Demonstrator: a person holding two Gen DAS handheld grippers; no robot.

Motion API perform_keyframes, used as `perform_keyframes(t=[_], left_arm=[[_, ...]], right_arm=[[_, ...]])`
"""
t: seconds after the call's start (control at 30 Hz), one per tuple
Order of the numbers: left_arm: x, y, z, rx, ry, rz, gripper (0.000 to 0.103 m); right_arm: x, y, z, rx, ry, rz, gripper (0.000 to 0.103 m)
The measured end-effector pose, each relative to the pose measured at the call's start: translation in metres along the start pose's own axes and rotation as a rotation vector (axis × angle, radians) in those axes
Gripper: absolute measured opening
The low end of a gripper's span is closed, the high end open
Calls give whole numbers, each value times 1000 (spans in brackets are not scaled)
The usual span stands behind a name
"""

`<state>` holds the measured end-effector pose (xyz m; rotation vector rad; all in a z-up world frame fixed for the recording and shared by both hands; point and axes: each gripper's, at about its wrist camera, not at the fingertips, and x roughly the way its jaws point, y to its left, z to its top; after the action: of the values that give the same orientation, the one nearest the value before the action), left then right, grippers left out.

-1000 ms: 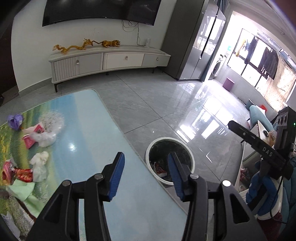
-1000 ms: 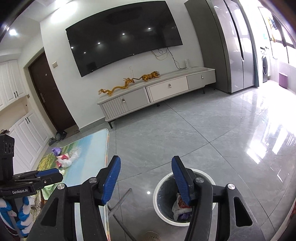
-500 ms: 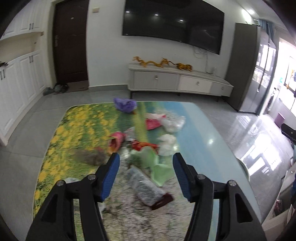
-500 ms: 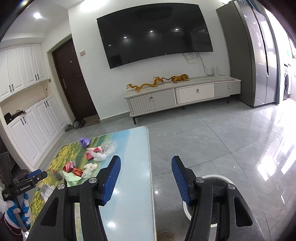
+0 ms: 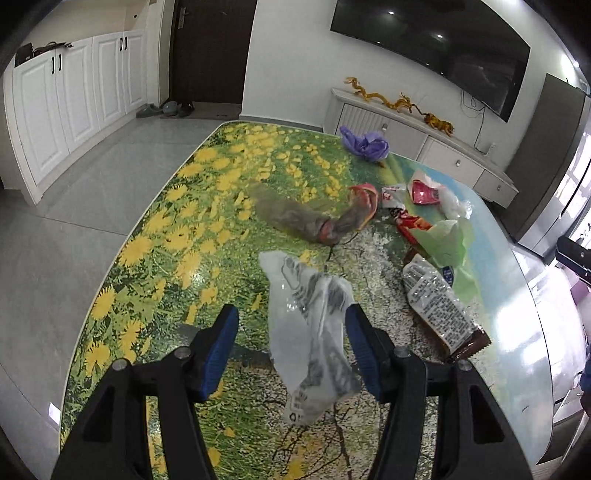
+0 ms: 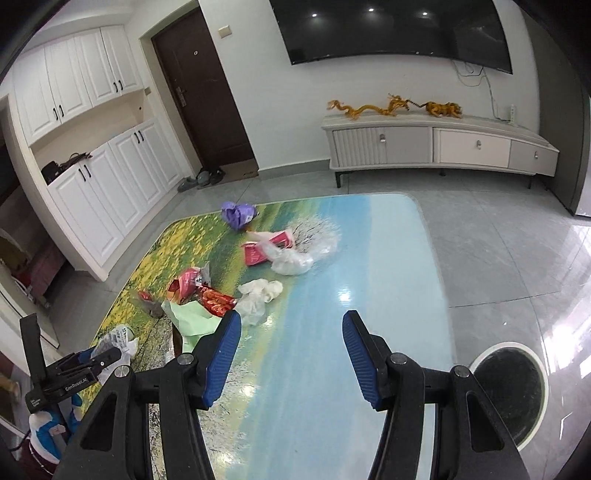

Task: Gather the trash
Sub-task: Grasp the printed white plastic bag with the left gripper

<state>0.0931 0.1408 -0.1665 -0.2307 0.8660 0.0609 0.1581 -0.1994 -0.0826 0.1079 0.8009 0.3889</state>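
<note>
Left hand-held gripper (image 5: 291,349) gapes around clear plastic bag (image 5: 310,332); right hand-held gripper (image 6: 291,354) wide, empty

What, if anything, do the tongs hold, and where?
Nothing. The left tongs, just opened wider, straddle a clear wrapper ungripped; the right tongs are empty.

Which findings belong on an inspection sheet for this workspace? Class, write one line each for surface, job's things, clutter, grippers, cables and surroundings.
Surface: table with a glossy flower-and-sky print.
Job's things: clear bag, purple bag, green paper, red wrappers, printed packet, white tissue; bin on the floor beside the table.
Clutter: nothing seen beyond the trash.
Grippers: left gripper open around the clear bag, pads not pressing; right gripper open, empty.
Cables: wires below the TV.
Surroundings: cabinet, dragon figure, door, cupboards, shoes.
</note>
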Motion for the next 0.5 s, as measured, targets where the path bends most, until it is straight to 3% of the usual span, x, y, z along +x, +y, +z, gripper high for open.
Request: perform_keyframes(t=[0.13,0.2,0.5], left_arm=[[12,15,-4,-35,23,-24,55],[13,20,-4,-35,16,-33,42],[8,28,-6,-40,-8,-92,26]], right_arm=[[43,16,5,-9,70,35,55],[64,22,7,-16,102,33,55],[127,34,14,-13,183,39,45]])
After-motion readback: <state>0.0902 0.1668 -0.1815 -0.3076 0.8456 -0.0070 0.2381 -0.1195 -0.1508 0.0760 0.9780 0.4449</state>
